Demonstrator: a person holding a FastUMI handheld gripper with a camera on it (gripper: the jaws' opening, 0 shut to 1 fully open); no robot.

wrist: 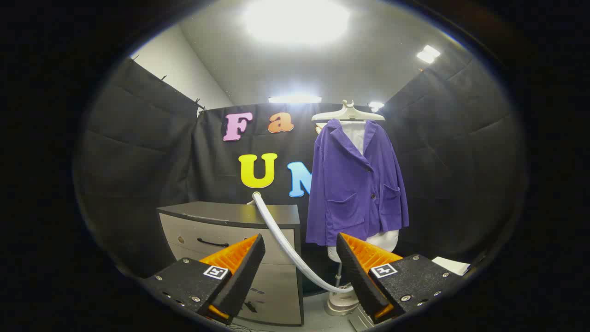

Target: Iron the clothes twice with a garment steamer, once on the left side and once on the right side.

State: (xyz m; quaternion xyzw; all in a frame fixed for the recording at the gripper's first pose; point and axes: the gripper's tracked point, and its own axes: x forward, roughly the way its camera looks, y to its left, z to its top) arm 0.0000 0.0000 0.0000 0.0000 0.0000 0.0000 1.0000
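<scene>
Booth walls were black cloth, with a white ceiling above and bright ceiling lights overhead. A grey drawer cabinet with a dark top stood against the back wall at about 10 o'clock from the gripper.

The purple jacket hung at roughly 1 o'clock, beyond the jaws, on a pale hanger over a white torso form. The form stood on a pole with a round base on the floor. The jacket was buttoned and had two patch pockets low on the front; white showed at the open collar.

A white steamer hose rose from near the base at 6 o'clock, passed through the gap between the jaws, and ran up toward 11 o'clock to the cabinet's top rear edge. The steamer head could not be made out.

Jaws: released, spread wide, nothing between the orange-and-black fingers but the hose farther back. No contact with the jacket; gripper well apart from it.

A white sheet of paper lay at 3 o'clock, just past the right finger.
</scene>
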